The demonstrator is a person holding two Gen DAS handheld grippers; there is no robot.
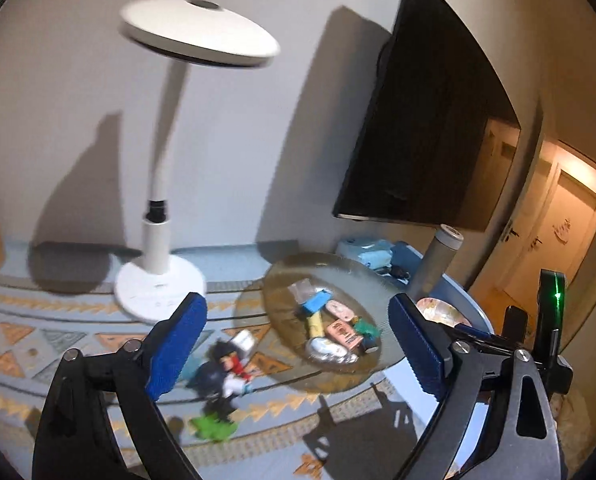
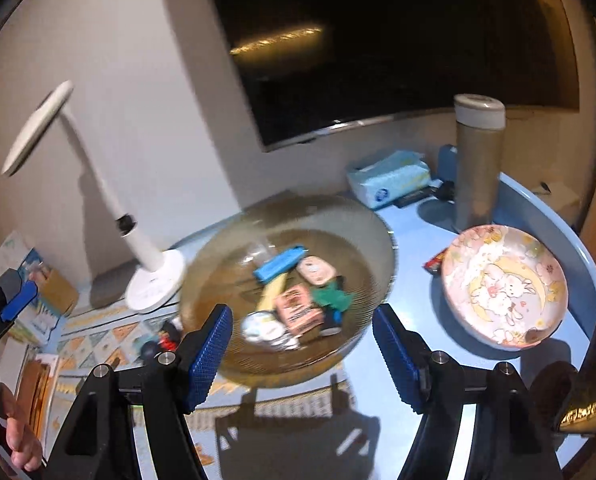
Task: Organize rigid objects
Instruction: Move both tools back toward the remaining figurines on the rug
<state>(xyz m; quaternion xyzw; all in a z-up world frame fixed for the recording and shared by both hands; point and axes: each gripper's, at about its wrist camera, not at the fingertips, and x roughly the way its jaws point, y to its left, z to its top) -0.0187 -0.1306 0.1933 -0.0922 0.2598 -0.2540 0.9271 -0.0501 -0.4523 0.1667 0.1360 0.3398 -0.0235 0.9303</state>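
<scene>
Through the left wrist camera I see my left gripper with jaws spread wide and empty above the patterned table. A toy figure lies flat on the cloth beside the glass bowl, its long axis running from the green base nearest me up towards the lamp.

On the right wrist camera, my right gripper hangs open, holding nothing, over the bowl's near rim; a yellow stick inside points away towards the wall. A rabbit plate sits near the table's right edge.
</scene>
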